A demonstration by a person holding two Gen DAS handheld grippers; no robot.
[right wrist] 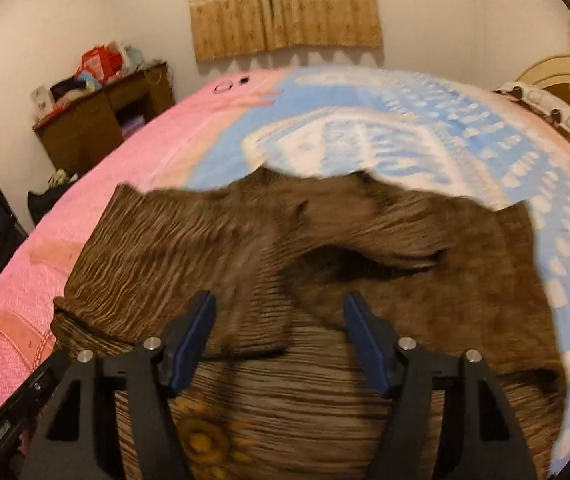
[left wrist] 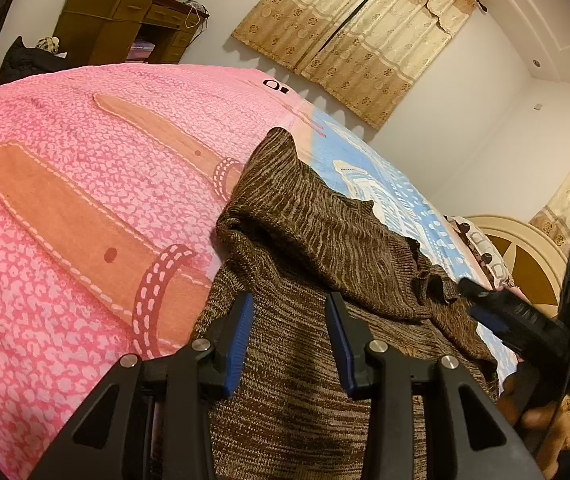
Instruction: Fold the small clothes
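Folding is under way on the brown knit sweater (right wrist: pixel 325 248), which lies spread on the bed (left wrist: pixel 65 208), filling the lower centre of the right wrist view and the lower middle of the left wrist view. One sleeve (right wrist: pixel 157 248) is laid across the body toward the left of the right wrist frame, so I judge the sleeve-folding step to be in hand, with the garment not yet folded into a compact shape.

The right gripper (right wrist: pixel 281 344) hovers over the sweater with its fingers spread wide and nothing between them; the knit lies below the blue pads (right wrist: pixel 193 340), not pinched. The left gripper (left wrist: pixel 289 336) sits low over the sweater's edge, its fingers partly apart. Knit shows through the gap, but I cannot tell whether the pads press on it.

The right wrist view is blurred, so fine creases are hard to read. The next move probably calls for the right gripper to take hold of a loose edge, perhaps the other sleeve or shoulder at the right of its frame, while the left steadies the body.
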